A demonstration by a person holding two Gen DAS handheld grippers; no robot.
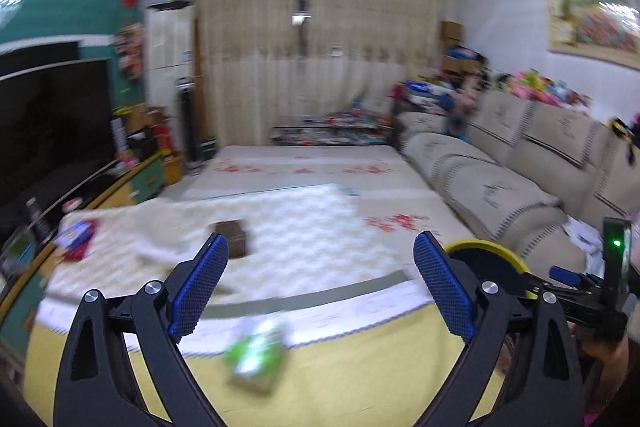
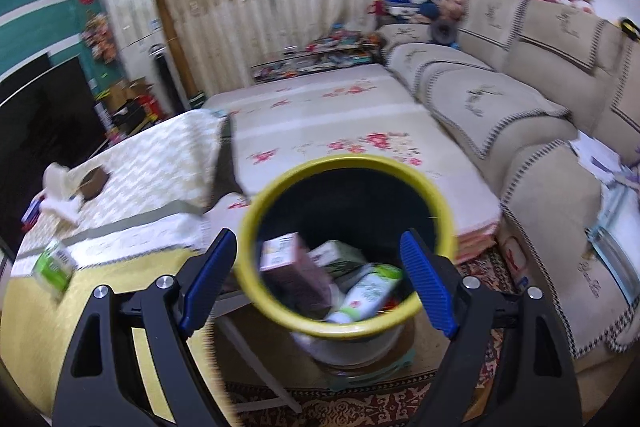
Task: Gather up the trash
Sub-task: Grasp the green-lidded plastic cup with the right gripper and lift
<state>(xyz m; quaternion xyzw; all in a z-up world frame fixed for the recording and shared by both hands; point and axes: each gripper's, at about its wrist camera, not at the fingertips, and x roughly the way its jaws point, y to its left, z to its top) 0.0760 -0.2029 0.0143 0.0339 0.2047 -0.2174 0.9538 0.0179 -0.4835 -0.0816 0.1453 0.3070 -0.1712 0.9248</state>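
Left wrist view gives us our left gripper [image 1: 320, 269] with its fingers spread wide and nothing between the blue pads [image 1: 198, 289]. Below the gap, at about six o'clock, a blurred green-and-white carton [image 1: 258, 357] lies on the yellow tabletop [image 1: 360, 367]; we cannot tell if it touches anything else. A brown box [image 1: 232, 237] sits on the white cloth [image 1: 280, 223] at about eleven o'clock from the pads. At three o'clock the yellow bin rim [image 1: 486, 247] peeks out behind the right pad.

From the right wrist, our right gripper [image 2: 318, 279] also has its fingers spread, framing the yellow-rimmed bin [image 2: 440, 203] without pressing on it. Inside the bin lie a pink carton [image 2: 292, 271] and a white-and-green pack [image 2: 370, 293]. The green carton [image 2: 56, 267] shows at nine o'clock on the tabletop
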